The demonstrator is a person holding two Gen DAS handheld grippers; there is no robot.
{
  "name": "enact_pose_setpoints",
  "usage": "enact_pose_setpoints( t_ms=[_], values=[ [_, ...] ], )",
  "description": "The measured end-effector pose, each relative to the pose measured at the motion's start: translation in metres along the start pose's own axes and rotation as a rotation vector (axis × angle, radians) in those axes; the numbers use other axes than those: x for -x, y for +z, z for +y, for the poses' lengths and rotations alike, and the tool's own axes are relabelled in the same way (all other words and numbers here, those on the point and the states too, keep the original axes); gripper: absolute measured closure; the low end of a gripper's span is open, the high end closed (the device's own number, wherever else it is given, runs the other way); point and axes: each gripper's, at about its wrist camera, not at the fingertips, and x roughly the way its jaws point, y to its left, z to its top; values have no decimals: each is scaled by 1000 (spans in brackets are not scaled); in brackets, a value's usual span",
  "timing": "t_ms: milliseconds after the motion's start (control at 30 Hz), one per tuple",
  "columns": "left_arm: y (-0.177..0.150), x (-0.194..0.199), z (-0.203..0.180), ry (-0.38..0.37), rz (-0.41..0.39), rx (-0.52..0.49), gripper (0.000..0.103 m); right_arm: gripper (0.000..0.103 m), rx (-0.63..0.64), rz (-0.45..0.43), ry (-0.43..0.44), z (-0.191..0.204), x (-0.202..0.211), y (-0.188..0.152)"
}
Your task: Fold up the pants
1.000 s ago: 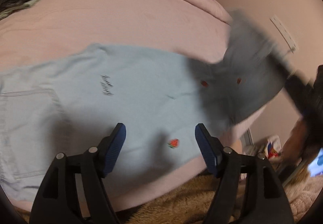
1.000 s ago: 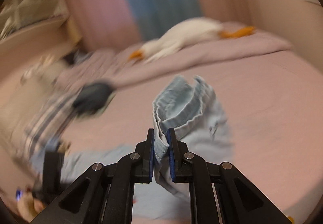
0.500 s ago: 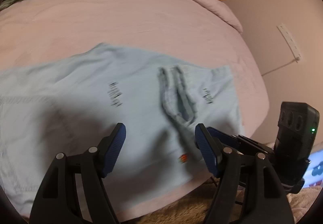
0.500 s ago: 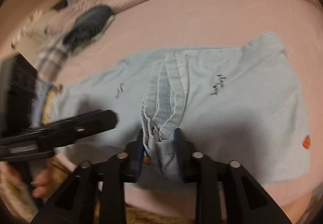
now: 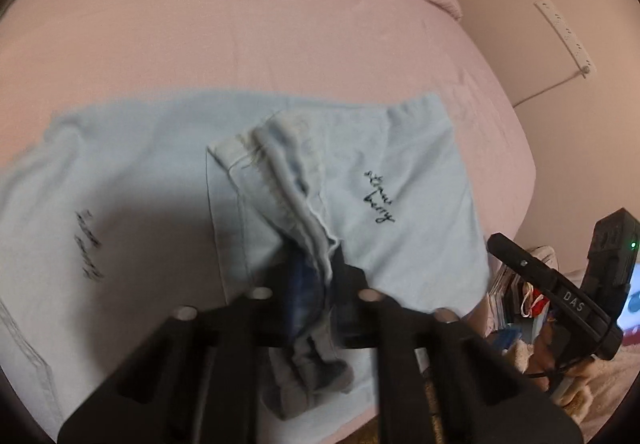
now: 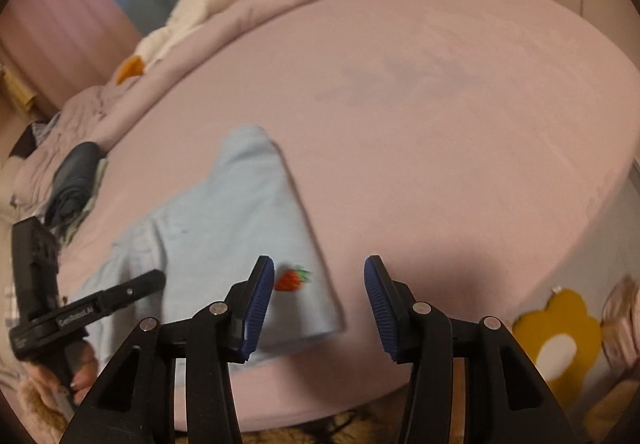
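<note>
The bed, covered in a pink sheet, fills both views. The light blue pants lie flat across its near edge, partly doubled over: the gathered waistband now rests on top of the lower layer, near the middle of the garment.

Change over the last second: the right gripper carried the waistband across and laid it down, and the left gripper took over. A second ago the left gripper stood spread above the flat cloth; it is now pressed together, pinching the near end of the waistband, with bunched fabric hanging below its fingers. A second ago the right gripper pinched that waistband; its jaws are now opening, and nothing lies between them. It hangs over the folded right-hand corner of the pants, where the strawberry patch sits just beside the left fingertip.

Meaning for the task: the first lengthwise fold appears placed, and control of the waistband has passed to the left side. The right gripper is free to seek a new hold, probably at the near corner under it. The top layer looks rumpled at the waistband and may need smoothing before any further fold.

The embroidered script faces upward on the top layer.
</note>
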Motion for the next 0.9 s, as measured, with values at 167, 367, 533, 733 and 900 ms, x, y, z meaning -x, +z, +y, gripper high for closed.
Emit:
enact_pose_setpoints(
  t_ms=[167, 367, 533, 733, 900],
  values=[
    [-3, 29, -4, 44, -68, -21, 95, 54, -12, 10, -21, -1, 2, -1],
    [-8, 57, 10, 117, -98, -28, 95, 54, 45, 12, -33, 12, 4, -1],
    [-11, 36, 26, 151, -37, -42, 88, 54, 74, 54, -33, 20, -10, -6],
    [-15, 31, 32, 165, -42, -42, 85, 54, 94, 65, -68, 22, -17, -7],
    [-20, 37, 38, 143, -44, -22, 82, 54, 93, 70, -69, 22, -18, -5]
  ],
)
